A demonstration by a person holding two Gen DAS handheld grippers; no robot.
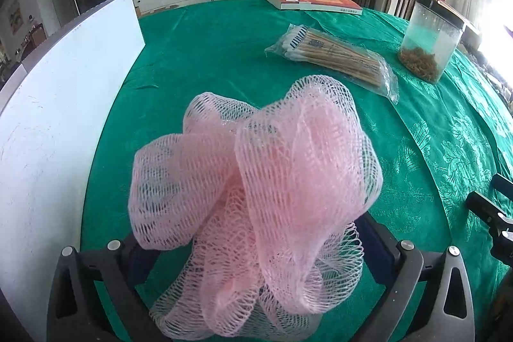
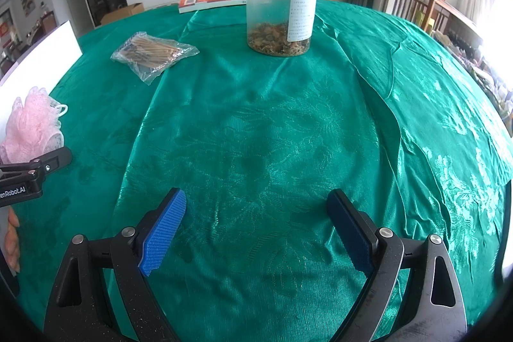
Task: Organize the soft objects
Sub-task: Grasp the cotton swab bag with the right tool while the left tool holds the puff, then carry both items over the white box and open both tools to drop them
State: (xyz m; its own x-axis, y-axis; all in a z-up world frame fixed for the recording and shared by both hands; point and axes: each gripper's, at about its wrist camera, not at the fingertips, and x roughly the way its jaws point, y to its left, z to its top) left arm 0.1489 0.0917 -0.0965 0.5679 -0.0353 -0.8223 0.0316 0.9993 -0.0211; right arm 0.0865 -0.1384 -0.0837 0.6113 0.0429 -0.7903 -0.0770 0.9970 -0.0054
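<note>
A pink mesh bath pouf (image 1: 256,181) rests on the green tablecloth (image 1: 208,53), right in front of the left wrist camera. My left gripper (image 1: 256,246) stands open around it, its fingers spread wide on either side and its pads mostly hidden behind the mesh. From the right wrist view the pouf (image 2: 32,124) lies at the far left beside a white upright panel (image 2: 41,53), with one finger of the left gripper (image 2: 48,164) next to it. My right gripper (image 2: 256,201) is open over bare cloth, with nothing between its blue pads.
A white panel (image 1: 64,117) stands along the table's left side. A bag of cotton swabs (image 1: 333,60), a clear jar with a black lid (image 1: 429,44) and a book (image 1: 311,0) lie farther back. Part of the right gripper (image 1: 493,213) shows at the right edge.
</note>
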